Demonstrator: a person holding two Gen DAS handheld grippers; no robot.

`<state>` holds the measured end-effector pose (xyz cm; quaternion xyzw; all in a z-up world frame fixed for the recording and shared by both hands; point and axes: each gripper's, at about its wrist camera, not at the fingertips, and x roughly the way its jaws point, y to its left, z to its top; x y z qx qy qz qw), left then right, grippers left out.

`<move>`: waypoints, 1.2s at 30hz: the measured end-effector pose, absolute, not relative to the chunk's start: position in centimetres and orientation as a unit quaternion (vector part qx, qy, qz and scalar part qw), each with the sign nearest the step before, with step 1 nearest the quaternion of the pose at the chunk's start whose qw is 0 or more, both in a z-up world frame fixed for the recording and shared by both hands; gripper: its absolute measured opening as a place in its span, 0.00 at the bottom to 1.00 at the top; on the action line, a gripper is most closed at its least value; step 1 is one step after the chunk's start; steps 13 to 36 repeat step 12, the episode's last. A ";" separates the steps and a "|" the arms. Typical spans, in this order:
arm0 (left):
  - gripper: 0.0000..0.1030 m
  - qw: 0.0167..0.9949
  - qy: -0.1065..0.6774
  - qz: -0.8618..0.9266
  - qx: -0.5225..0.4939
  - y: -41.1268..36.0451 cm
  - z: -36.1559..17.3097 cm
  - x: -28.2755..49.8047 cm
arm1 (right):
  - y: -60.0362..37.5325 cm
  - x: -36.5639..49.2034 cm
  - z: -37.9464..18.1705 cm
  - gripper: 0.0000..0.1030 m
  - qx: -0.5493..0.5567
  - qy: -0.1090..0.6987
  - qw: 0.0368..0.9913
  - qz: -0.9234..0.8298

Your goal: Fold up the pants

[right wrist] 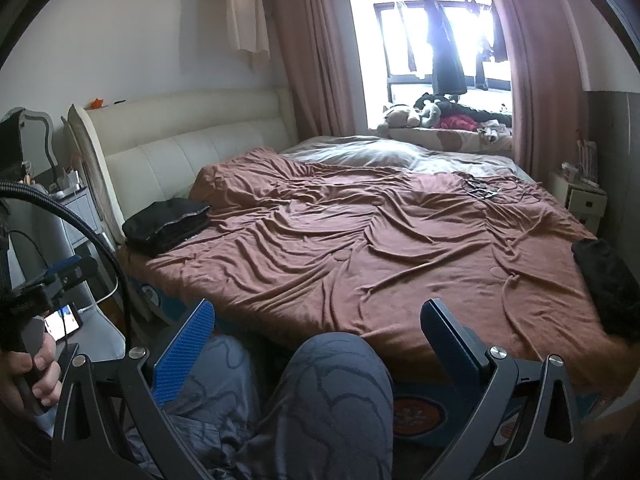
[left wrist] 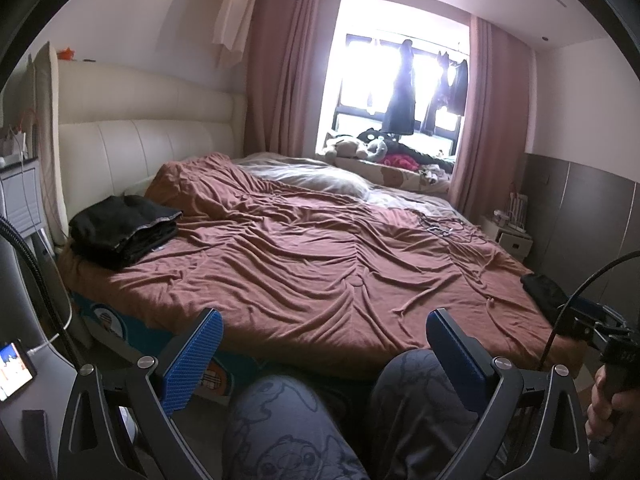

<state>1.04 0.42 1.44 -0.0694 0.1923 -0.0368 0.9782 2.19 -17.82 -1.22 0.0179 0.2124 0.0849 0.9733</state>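
Observation:
A stack of folded black garments (left wrist: 122,230) lies on the left side of the bed by the headboard; it also shows in the right wrist view (right wrist: 168,224). A dark unfolded garment (left wrist: 544,286) lies at the bed's right edge, also seen in the right wrist view (right wrist: 606,280). My left gripper (left wrist: 324,354) is open and empty, held over the person's knees short of the bed's near edge. My right gripper (right wrist: 318,346) is open and empty, held likewise. Each gripper appears at the side of the other's view.
The bed is covered by a wrinkled brown sheet (left wrist: 320,248). The person's knees in patterned grey trousers (right wrist: 332,392) sit between the fingers. Cables lie on the far right of the bed (right wrist: 480,192). A nightstand (right wrist: 580,200) stands right; a phone (left wrist: 14,368) lies left.

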 end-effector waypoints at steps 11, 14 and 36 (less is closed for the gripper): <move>1.00 0.977 0.198 -0.037 -0.065 0.6 1.6 0.9 | -17.6 2.0 -1.0 1.00 0.016 0.213 0.974 0.081; 1.00 0.977 0.198 -0.037 -0.064 0.7 1.6 0.8 | -17.7 2.0 -1.0 1.00 0.018 0.212 0.974 0.081; 1.00 0.977 0.198 -0.037 -0.064 0.7 1.6 0.8 | -17.7 2.0 -1.0 1.00 0.018 0.212 0.974 0.081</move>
